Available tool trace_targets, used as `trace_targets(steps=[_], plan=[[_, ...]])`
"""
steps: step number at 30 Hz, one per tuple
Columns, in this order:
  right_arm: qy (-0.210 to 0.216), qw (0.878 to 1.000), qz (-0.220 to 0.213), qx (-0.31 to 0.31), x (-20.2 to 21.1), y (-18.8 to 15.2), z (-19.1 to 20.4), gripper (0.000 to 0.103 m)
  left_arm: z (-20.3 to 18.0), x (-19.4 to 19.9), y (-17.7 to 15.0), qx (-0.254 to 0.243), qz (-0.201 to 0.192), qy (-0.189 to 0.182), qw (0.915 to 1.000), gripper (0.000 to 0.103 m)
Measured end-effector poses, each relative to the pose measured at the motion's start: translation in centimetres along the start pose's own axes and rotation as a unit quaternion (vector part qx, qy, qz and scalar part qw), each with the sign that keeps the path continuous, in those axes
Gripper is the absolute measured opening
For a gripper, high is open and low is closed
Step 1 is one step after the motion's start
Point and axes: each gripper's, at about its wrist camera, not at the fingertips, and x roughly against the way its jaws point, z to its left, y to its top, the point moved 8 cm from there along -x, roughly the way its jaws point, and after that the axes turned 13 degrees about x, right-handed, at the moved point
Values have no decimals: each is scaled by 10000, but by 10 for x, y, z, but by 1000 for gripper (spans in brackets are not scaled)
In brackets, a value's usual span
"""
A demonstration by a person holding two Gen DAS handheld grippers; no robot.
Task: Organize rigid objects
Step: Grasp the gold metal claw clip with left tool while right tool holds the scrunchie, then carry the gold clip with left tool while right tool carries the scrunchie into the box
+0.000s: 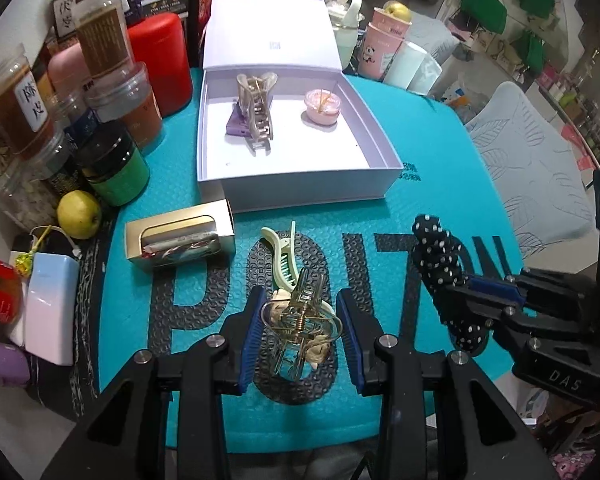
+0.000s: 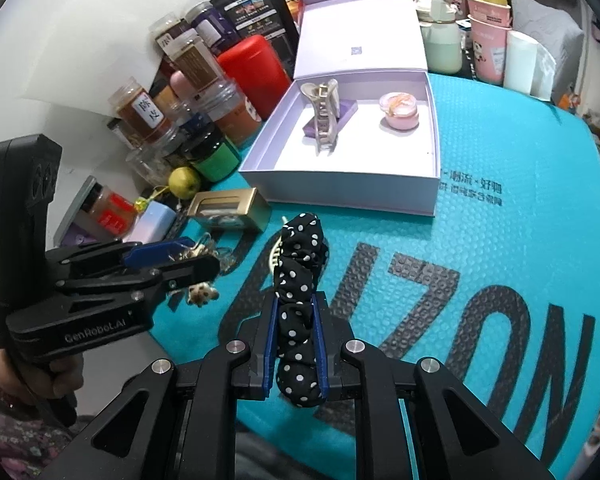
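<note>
My left gripper (image 1: 300,320) is shut on a clear gold-tinted claw clip (image 1: 300,316), held above the teal mat; a cream fuzzy piece hangs under it. My right gripper (image 2: 296,320) is shut on a black polka-dot scrunchie (image 2: 300,276), also lifted. In the left wrist view the right gripper (image 1: 456,294) and scrunchie (image 1: 440,252) sit at the right. The left gripper (image 2: 204,258) shows at the left of the right wrist view. The open lavender box (image 1: 300,188) (image 2: 340,190) holds a beige claw clip (image 1: 256,112) (image 2: 324,120) and a pink jar (image 1: 322,106) (image 2: 400,112).
A pale green claw clip (image 1: 280,256) lies on the teal mat (image 1: 440,200) below the left gripper. A gold box (image 1: 180,240) sits to its left. Jars, a red canister (image 1: 160,60) and a yellow-green fruit (image 1: 78,214) crowd the left side; cups stand behind the box.
</note>
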Motion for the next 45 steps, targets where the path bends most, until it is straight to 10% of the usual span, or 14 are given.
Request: trace_targets(steps=[45], plan=[[-515,9960,77,-720,16,43,-14,16,-56,17,80,-1340,163,-666,9886,35]])
